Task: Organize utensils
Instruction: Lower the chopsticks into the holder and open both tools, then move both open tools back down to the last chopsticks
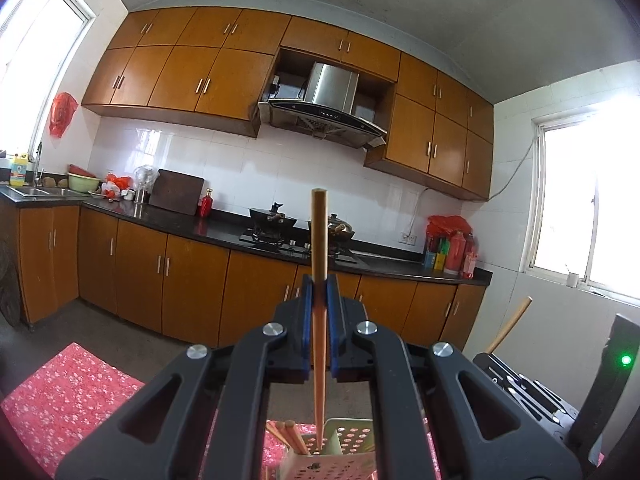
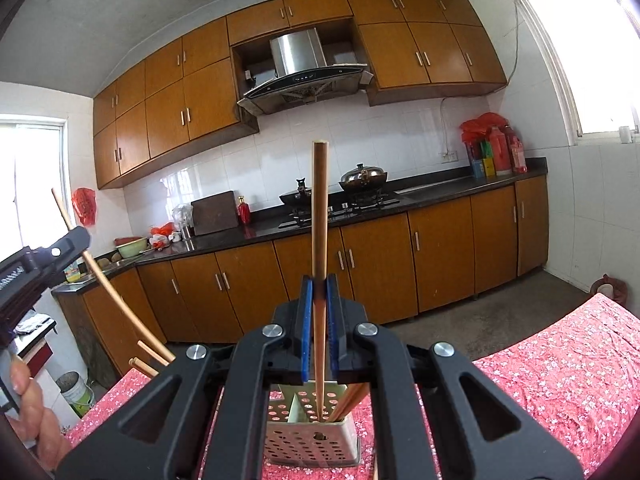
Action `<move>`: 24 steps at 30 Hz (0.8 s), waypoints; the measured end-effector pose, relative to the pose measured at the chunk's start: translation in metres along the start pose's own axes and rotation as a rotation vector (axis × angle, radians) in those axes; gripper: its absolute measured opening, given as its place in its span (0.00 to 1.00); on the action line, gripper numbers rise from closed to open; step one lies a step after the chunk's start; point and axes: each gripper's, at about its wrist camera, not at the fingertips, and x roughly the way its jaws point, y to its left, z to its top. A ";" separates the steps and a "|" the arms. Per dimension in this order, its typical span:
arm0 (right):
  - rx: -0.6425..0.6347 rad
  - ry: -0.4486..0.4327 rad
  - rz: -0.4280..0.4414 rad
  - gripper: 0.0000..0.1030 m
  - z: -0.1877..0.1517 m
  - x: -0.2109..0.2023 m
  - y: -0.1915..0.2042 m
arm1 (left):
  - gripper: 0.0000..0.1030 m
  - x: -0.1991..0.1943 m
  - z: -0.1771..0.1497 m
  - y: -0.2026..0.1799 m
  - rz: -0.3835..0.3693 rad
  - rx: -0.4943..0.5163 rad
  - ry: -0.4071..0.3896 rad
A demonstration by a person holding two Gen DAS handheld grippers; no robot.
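My left gripper and right gripper each pinch one upright chopstick, tips pointing down into the perforated holder directly below, near me on the red cloth.

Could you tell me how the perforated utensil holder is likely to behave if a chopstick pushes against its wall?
The perforated utensil holder looks like thin, hole-riddled plastic, so probably light. It stands on a cloth-covered table, so it may slide or tip rather than resist. The chopsticks leaning inside add little weight.
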 end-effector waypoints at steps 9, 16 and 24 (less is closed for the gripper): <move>-0.027 0.075 0.015 0.18 -0.007 0.008 0.008 | 0.24 0.033 -0.030 0.002 0.012 0.004 0.171; -0.036 0.047 -0.002 0.32 -0.001 -0.016 0.001 | 0.30 0.012 -0.026 0.024 0.033 -0.015 0.184; -0.008 0.116 -0.097 0.36 -0.028 -0.056 -0.039 | 0.38 -0.042 -0.056 0.067 0.113 0.040 0.259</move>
